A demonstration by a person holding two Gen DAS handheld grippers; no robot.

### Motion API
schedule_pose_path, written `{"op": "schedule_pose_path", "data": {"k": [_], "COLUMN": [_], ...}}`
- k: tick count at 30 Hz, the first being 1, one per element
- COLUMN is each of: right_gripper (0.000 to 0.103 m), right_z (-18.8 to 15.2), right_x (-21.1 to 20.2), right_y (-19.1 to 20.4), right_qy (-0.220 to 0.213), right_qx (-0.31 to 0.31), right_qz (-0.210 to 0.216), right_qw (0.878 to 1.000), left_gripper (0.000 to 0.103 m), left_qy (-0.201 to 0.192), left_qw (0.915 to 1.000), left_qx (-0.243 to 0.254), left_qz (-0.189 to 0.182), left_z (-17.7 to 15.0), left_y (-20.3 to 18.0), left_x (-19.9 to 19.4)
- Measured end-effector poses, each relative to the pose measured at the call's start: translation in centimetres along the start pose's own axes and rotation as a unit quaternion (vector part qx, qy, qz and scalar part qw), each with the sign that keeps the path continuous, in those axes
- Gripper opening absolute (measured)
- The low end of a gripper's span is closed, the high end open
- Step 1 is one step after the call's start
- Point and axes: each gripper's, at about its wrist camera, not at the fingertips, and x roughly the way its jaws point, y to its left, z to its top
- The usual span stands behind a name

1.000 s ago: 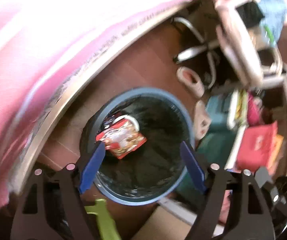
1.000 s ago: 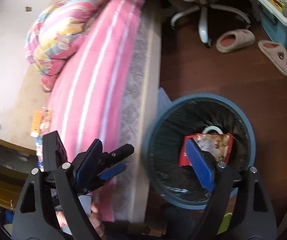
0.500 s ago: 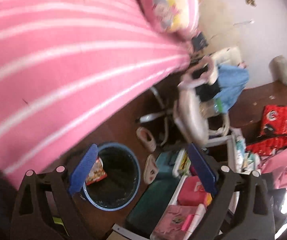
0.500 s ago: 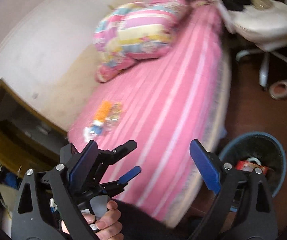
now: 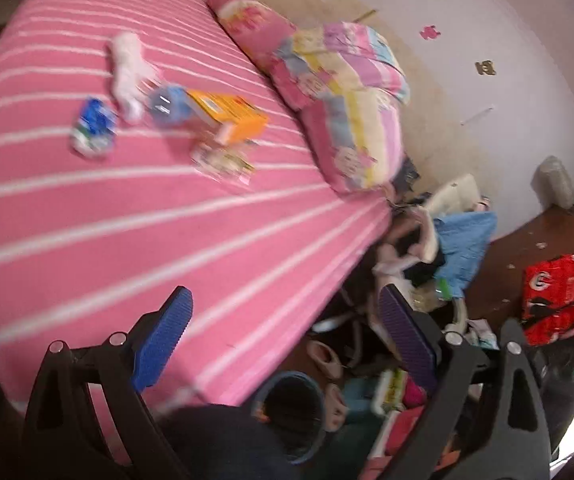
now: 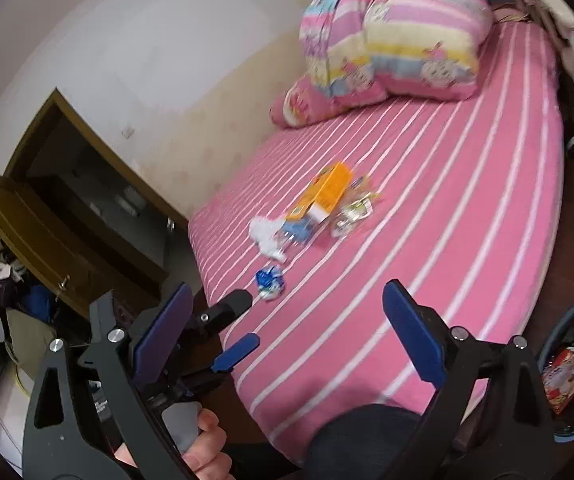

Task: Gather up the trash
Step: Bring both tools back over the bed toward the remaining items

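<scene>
Trash lies in a cluster on the pink striped bed (image 6: 467, 208): an orange box (image 5: 231, 114) (image 6: 329, 190), a clear wrapper (image 5: 223, 162) (image 6: 353, 210), a white tissue (image 5: 127, 68) (image 6: 265, 236), a blue bottle (image 5: 167, 102) and a blue-white wrapper (image 5: 93, 128) (image 6: 269, 282). My left gripper (image 5: 283, 344) is open and empty above the bed's edge; it also shows in the right wrist view (image 6: 241, 320). My right gripper (image 6: 287, 332) is open and empty. The blue bin (image 5: 291, 412) (image 6: 567, 364) on the floor holds a red wrapper (image 6: 565, 380).
A striped pillow (image 6: 399, 40) and folded quilt lie at the bed's head. A cluttered chair (image 5: 443, 240), slippers (image 5: 325, 356), storage boxes and a red bag (image 5: 555, 296) crowd the floor beside the bed. A dark wooden cabinet (image 6: 67, 208) stands at the bed's foot.
Both grippers have swung up from over the bin to face the bed. The red wrapper stays in the bin. Both stay open.
</scene>
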Motion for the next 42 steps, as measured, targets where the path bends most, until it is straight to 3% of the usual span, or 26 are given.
{"op": "schedule_pose_path", "data": {"k": [5,12,30,42], "right_gripper": [0.095,0.095,0.095,0.095], "right_z": [-0.4,-1.6,-2.1,-2.1], "right_x": [4.7,9.7,17.7,21.1], "right_y": [3.2,7.0,10.8,10.6], "right_qy": [0.024,0.052,0.074,0.083], "right_qx": [-0.014,-0.048,-0.072,-0.067], "right_qz": [-0.001,-0.009,-0.018,-0.012], "right_qw": [1.000,0.997,0.994,0.994], "left_gripper": [0.091,0.091,0.091,0.091], "left_qy": [-0.009,-0.020,-0.019,-0.015], "left_qw": [0.9994,0.9984,0.9966,0.9955], "left_qx": [-0.001,-0.019,-0.012,-0.027], "left_qz": [0.032,0.049,0.080,0.090], "left_z": [2.2,4.4,8.8,10.9], "left_y": [4.6,8.8,13.1,14.9], "left_x": [-0.9,-1.8,-1.4,-0.5]}}
